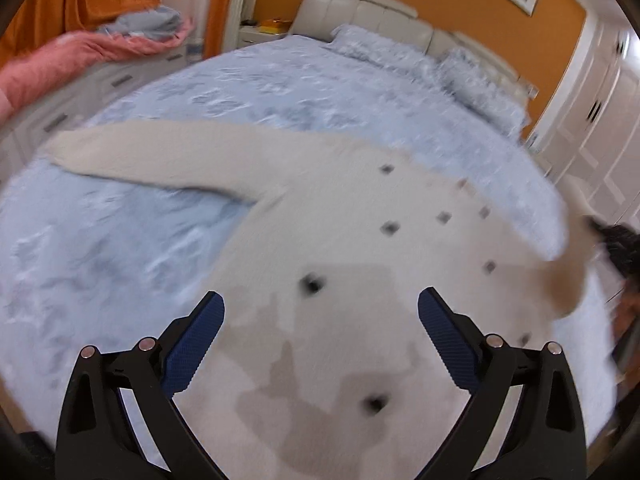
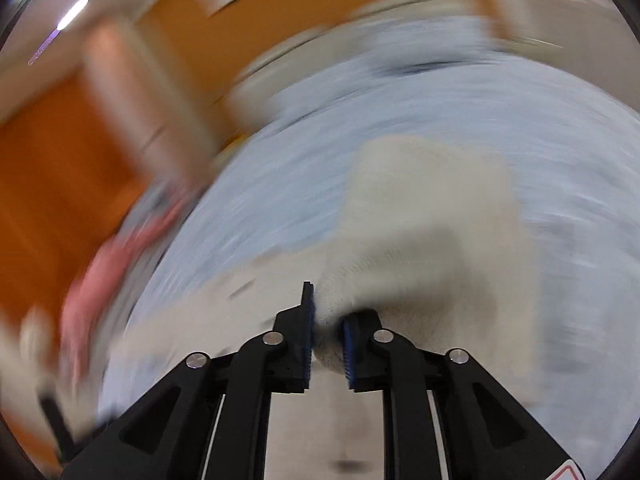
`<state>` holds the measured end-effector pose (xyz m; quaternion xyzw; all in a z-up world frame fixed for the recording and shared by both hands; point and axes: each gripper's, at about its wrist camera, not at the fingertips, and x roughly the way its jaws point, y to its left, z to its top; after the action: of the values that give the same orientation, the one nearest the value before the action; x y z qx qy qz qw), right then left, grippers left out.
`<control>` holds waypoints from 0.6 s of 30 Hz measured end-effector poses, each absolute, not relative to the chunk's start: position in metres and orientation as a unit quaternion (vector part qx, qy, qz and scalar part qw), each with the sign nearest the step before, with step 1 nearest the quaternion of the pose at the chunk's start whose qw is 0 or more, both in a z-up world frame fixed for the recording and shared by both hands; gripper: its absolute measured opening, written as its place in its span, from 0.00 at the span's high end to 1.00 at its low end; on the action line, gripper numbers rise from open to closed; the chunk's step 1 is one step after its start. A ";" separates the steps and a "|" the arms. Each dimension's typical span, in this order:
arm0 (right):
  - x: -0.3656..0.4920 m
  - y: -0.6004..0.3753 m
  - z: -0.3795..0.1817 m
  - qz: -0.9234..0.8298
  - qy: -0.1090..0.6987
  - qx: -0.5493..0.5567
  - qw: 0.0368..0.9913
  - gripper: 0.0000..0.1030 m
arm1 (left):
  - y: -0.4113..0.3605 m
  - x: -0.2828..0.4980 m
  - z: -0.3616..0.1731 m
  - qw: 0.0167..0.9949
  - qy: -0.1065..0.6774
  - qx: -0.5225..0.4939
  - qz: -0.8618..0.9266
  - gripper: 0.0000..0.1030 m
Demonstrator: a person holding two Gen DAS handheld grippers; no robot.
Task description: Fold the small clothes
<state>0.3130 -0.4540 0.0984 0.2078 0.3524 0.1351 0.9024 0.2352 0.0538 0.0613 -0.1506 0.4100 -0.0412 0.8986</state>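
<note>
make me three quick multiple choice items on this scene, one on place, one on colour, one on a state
1. Where does the sweater lie?
A. on the bed
B. on a chair
C. on the floor

2. What colour is the sweater?
A. red
B. cream
C. black

3. How is the right claw?
A. wide open
B. out of view
C. shut on sweater cloth

Answers:
1 A, it is spread over the pale blue cover.
2 B, cream knit with dark buttons.
3 C, cloth bunches between its pads, while the left claw is open.

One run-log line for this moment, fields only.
left claw: open, empty, above cream sweater | right claw: shut on sweater sleeve | surface: blue bedspread
</note>
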 end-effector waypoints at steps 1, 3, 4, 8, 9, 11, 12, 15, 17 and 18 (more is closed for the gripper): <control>0.322 -0.413 0.091 0.170 0.365 0.181 0.897 0.75 | 0.051 0.249 0.060 0.893 0.412 -0.175 -0.056 0.07; 0.329 -0.366 0.072 0.178 0.375 0.136 0.899 0.64 | 0.045 0.273 0.054 0.880 0.421 -0.210 -0.067 0.06; 0.327 -0.355 0.064 0.170 0.380 0.129 0.900 0.62 | 0.042 0.288 0.048 0.872 0.429 -0.227 -0.068 0.06; 0.301 -0.378 0.033 0.119 0.405 0.186 0.888 0.56 | 0.040 0.334 0.022 0.844 0.453 -0.278 -0.071 0.06; 0.289 -0.392 0.029 0.105 0.406 0.214 0.883 0.52 | 0.039 0.351 0.014 0.837 0.456 -0.292 -0.077 0.06; 0.263 -0.416 0.015 0.081 0.410 0.256 0.872 0.46 | 0.040 0.369 0.005 0.832 0.461 -0.302 -0.068 0.06; 0.254 -0.429 0.007 0.069 0.418 0.274 0.863 0.46 | 0.039 0.381 -0.002 0.827 0.462 -0.313 -0.067 0.06; 0.238 -0.455 -0.017 0.045 0.435 0.312 0.843 0.46 | 0.038 0.408 -0.017 0.815 0.465 -0.342 -0.051 0.06; 0.247 -0.467 -0.030 0.035 0.435 0.352 0.828 0.45 | 0.032 0.423 -0.025 0.807 0.473 -0.351 -0.042 0.07; 0.253 -0.471 -0.034 0.031 0.432 0.370 0.822 0.45 | 0.033 0.425 -0.029 0.804 0.477 -0.353 -0.038 0.10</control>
<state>0.2531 -0.4706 -0.0343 0.3703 0.4324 0.0311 0.8215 0.4251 0.0327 -0.0288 -0.3533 0.4767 -0.0384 0.8041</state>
